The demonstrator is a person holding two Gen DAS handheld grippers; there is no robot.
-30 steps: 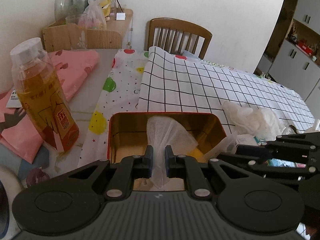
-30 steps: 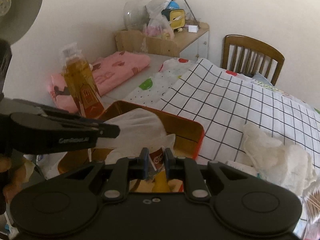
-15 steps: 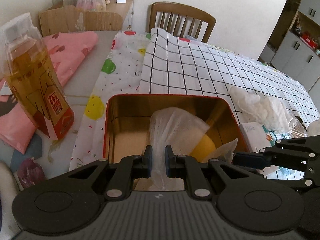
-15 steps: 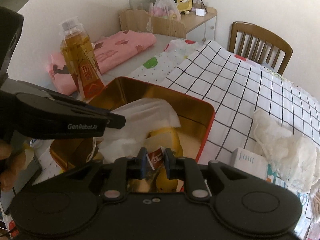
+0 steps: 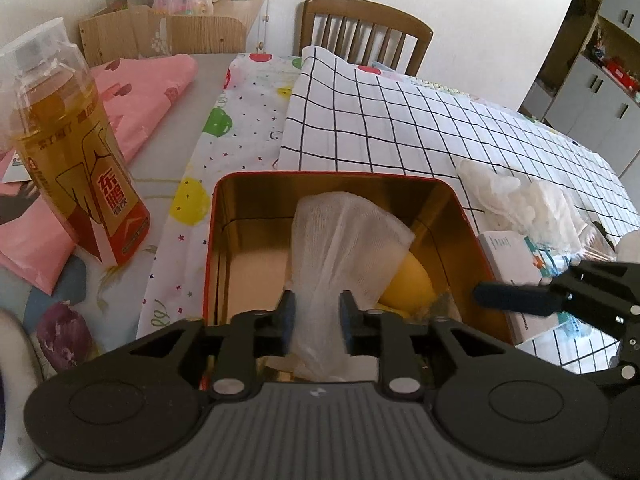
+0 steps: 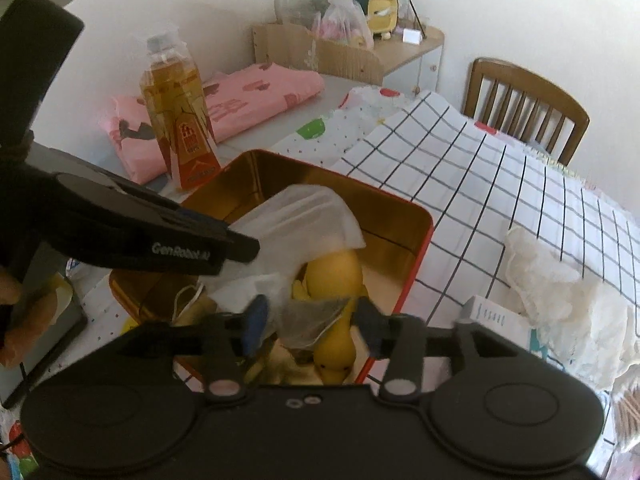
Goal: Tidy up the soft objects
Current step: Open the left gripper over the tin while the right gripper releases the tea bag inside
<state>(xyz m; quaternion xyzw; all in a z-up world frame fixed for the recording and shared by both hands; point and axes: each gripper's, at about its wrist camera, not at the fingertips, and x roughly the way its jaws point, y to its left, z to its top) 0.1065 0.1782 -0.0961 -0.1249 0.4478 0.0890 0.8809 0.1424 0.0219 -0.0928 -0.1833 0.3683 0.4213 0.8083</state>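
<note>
- Plain cream wall (image 5: 460, 8) spans twelve o'clock.
- Wooden chair (image 5: 366, 40) stands at twelve.
- Low wooden cabinet (image 5: 176, 28) at eleven.
- Grey cupboards (image 5: 592, 96) at two.

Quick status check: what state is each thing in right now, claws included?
Left claw: jaws just opened, white tissue loose between them.
Right claw: jaws just opened wide, small packet between, unpinched.
Red tin: lidless, partly filled.
Yellow toy: lying in tin.
Tea bottle: upright, capped.
</note>
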